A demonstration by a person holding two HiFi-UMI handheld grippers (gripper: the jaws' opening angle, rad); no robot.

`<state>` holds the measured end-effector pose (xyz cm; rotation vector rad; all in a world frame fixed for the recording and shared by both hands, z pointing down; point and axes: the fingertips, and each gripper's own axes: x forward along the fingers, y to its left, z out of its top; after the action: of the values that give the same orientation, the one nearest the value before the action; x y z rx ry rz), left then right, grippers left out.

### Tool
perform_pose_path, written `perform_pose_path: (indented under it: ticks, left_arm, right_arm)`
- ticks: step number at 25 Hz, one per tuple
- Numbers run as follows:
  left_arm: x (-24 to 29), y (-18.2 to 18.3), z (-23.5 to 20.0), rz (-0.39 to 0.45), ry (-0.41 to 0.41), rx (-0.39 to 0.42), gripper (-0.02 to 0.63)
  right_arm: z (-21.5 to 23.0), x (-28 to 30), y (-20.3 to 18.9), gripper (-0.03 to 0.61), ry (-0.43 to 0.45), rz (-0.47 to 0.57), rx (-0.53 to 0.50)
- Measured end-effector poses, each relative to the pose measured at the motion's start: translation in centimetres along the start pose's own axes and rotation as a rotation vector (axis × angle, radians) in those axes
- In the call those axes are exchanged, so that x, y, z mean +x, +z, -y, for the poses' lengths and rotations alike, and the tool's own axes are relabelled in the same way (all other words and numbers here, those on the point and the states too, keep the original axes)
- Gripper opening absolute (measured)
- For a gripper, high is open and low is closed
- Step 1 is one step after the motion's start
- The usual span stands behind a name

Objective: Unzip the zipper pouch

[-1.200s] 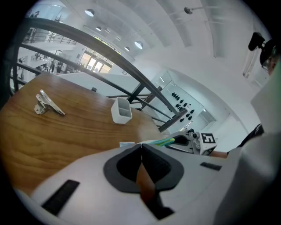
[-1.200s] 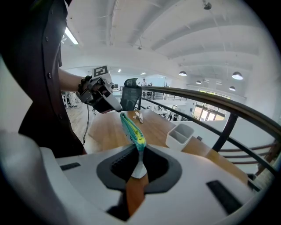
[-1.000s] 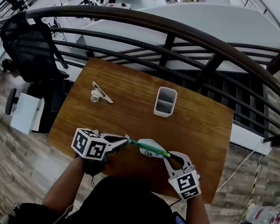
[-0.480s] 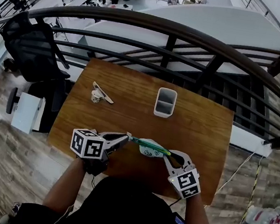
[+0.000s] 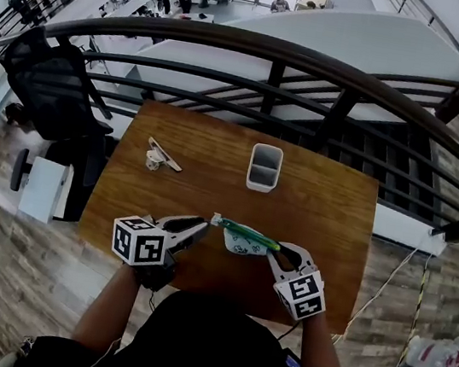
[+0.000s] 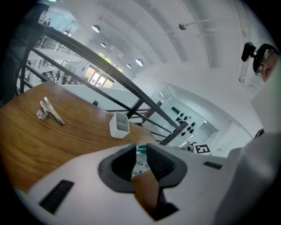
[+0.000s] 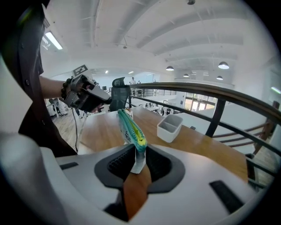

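Note:
The zipper pouch [image 5: 242, 238], white with a green-and-yellow zipper edge, is held edge-up just above the near side of the wooden table [image 5: 329, 211]. My right gripper [image 5: 283, 252] pinches its right end; in the right gripper view the pouch [image 7: 131, 127] sticks out from between the jaws [image 7: 139, 151], which are opening. My left gripper [image 5: 199, 226] sits just short of the pouch's left end. Its jaws [image 6: 140, 149] are opening with a plain gap between them, and the pouch [image 6: 139, 165] shows beyond that gap, untouched.
A white two-compartment bin [image 5: 264, 167] stands mid-table at the back. A metal clip [image 5: 162, 156] lies at the back left. A dark railing [image 5: 275, 56] runs behind the table, with a black chair [image 5: 51, 81] off its left side.
The left gripper has let go of the pouch's left end and its jaws have parted. The pouch stays in the right gripper, shifted slightly away from me.

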<state>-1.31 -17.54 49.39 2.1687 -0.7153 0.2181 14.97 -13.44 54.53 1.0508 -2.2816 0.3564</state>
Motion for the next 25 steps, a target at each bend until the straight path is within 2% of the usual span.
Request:
perform_pose_path:
  ticks: [4,11,16,21,25]
  left_arm:
    - [-0.2,-0.5,-0.1,0.024,0.026,-0.013,0.077]
    - [-1.0,-1.3,0.2,0.054,0.041,-0.024,0.077]
    - [-0.7,-2.5,2.2,0.087,0.068,-0.010,0.077]
    - [-2.0,-3.1,2.8,0.157,0.101,-0.013,0.075]
    - [-3.9,-3.9,4.6,0.261,0.146,0.033,0.075]
  right_arm:
    - [1.0,-1.0,-0.2,0.123,-0.011,0.025,0.064]
    - [2.1,-2.7,-0.1,0.130,-0.071,0.068,0.095]
    - [2.8,-5.3,-1.2,0.130,-0.071,0.090,0.086]
    - [1.7,-6.0,-1.3,0.124,-0.039,0.104,0.069]
    - [0.7,-7.2,-2.3,0.106,0.000,0.141,0.051]
